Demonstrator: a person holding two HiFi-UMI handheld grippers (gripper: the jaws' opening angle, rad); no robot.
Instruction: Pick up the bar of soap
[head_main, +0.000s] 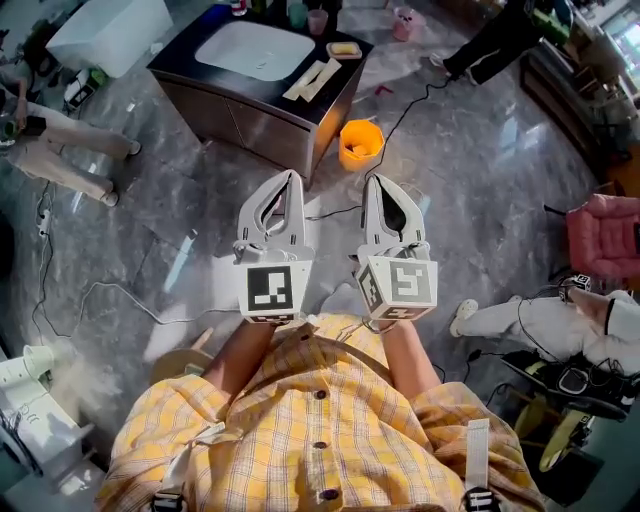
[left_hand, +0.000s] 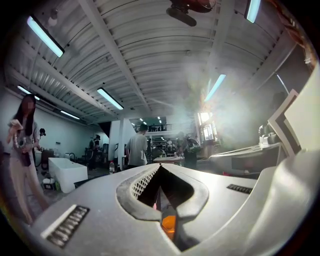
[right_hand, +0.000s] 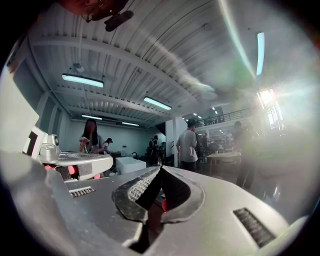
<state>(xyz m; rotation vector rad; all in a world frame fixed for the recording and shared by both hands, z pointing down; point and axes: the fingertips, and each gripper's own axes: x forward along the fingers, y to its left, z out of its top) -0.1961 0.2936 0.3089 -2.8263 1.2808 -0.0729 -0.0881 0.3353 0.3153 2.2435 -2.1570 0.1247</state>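
Both pairs of jaws are pressed together on nothing as the left hand-held gripper (head_main: 290, 178) and right hand-held gripper (head_main: 376, 182) point toward the far tabletop (head_main: 340, 76). The bar of soap (head_main: 344, 48) lies at its right end, well apart from both. Its long axis seems to run left-right, and it is nearer the right one.

Bar of soap (head_main: 344, 49) is lying flat at the far-right corner of the dark countertop (head_main: 345, 72), just right of the white basin (head_main: 254, 50). It's showing pale yellow, approx. rectangular. Prob. sitting in a shallow dish (head_main: 330, 50), tho too small to confirm.
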